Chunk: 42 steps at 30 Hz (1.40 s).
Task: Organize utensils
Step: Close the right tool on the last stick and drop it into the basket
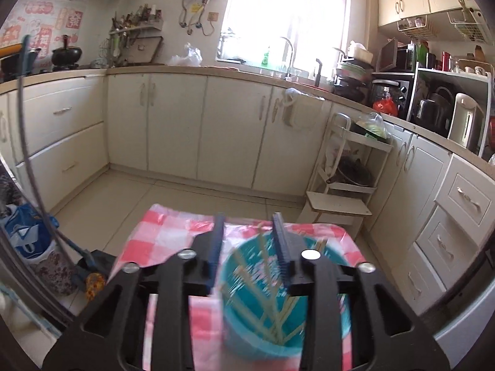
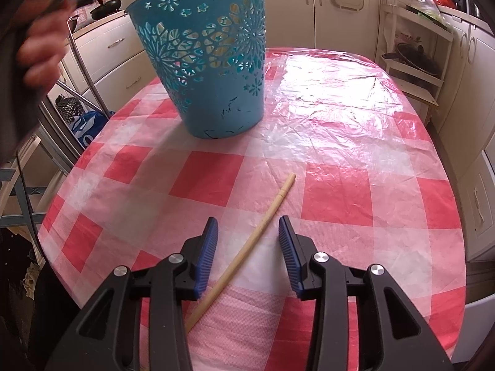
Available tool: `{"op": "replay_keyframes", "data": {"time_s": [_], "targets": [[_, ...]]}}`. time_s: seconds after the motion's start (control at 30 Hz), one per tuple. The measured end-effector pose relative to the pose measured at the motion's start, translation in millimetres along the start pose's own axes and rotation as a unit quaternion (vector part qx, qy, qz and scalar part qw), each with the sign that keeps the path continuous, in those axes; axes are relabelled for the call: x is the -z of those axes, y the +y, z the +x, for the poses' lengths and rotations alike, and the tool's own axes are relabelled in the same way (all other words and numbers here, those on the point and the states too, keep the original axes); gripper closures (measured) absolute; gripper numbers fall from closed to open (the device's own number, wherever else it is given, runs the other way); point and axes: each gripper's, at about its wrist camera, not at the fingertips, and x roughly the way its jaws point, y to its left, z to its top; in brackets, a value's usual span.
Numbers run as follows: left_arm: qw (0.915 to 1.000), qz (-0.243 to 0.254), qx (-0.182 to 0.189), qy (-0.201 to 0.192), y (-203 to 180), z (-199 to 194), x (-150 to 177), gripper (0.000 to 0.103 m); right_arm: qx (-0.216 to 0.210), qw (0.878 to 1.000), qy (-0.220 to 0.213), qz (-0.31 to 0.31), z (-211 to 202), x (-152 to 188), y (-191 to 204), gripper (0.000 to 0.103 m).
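A teal plastic basket (image 2: 213, 71) with flower cut-outs stands on the red-and-white checked tablecloth (image 2: 340, 185). In the left wrist view the basket (image 1: 247, 334) sits just below, holding several wooden chopsticks (image 1: 280, 318). My left gripper (image 1: 249, 218) is open and empty above its mouth. One wooden chopstick (image 2: 247, 247) lies on the cloth, running between the fingers of my right gripper (image 2: 248, 221). That gripper is open and low over it.
Cream kitchen cabinets (image 1: 173, 123) line the back and right walls. A white shelf cart (image 1: 346, 170) stands beyond the table. A blue bag (image 1: 24, 235) and clutter sit on the floor to the left. A hand (image 2: 43, 46) shows at upper left.
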Motion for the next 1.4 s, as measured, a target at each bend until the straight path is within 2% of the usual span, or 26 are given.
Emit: {"op": "replay_keyframes", "data": {"time_s": [0.03,0.13,0.2,0.27,0.4,0.5,0.6,0.77,0.87,0.97,1.1,1.2,1.27,1.4], "targets": [[0.9999,-0.002,-0.011,-0.011,8,-15,10,0.054,-0.003,1.0,0.0,0.004,-1,0,-2,0.063],[0.9991,-0.009,-0.04,-0.015,31,-41,42,0.038,0.0,1.0,-0.002,0.007,-2,2,-4,0.068],[0.9982,-0.014,-0.053,0.025,50,-39,73,0.036,0.023,1.0,-0.004,-0.01,-2,3,0,0.077],[0.9953,-0.023,-0.063,0.07,67,-29,101,0.035,0.029,0.999,-0.004,-0.014,-1,3,-2,0.09],[0.989,-0.064,-0.06,0.119,94,-15,135,0.034,-0.008,0.999,0.007,0.036,-4,1,-18,0.096],[0.986,-0.081,-0.05,0.137,103,-9,145,0.033,-0.046,0.996,0.001,0.071,-12,-1,-26,0.097],[0.9867,-0.075,-0.037,0.139,103,-6,143,0.025,-0.096,0.99,-0.027,0.104,-32,-10,-31,0.097],[0.9861,-0.051,-0.028,0.156,86,0,146,0.024,-0.179,0.968,-0.09,0.154,-75,-44,-39,0.097],[0.9862,-0.041,-0.028,0.158,82,1,146,0.023,-0.214,0.951,-0.146,0.167,-101,-86,-40,0.097],[0.9853,-0.042,-0.033,0.162,82,1,146,0.023,-0.225,0.936,-0.215,0.165,-119,-140,-35,0.097],[0.9839,-0.042,-0.039,0.17,82,4,146,0.022,-0.199,0.924,-0.287,0.156,-114,-203,-20,0.097],[0.9831,-0.042,-0.042,0.173,82,6,147,0.022,-0.136,0.93,-0.312,0.135,-91,-230,-4,0.097],[0.9832,-0.04,-0.043,0.173,82,6,147,0.022,-0.097,0.939,-0.304,0.126,-65,-237,5,0.097],[0.9846,-0.032,-0.044,0.166,80,4,147,0.022,-0.075,0.954,-0.265,0.116,-33,-227,11,0.097]]}}
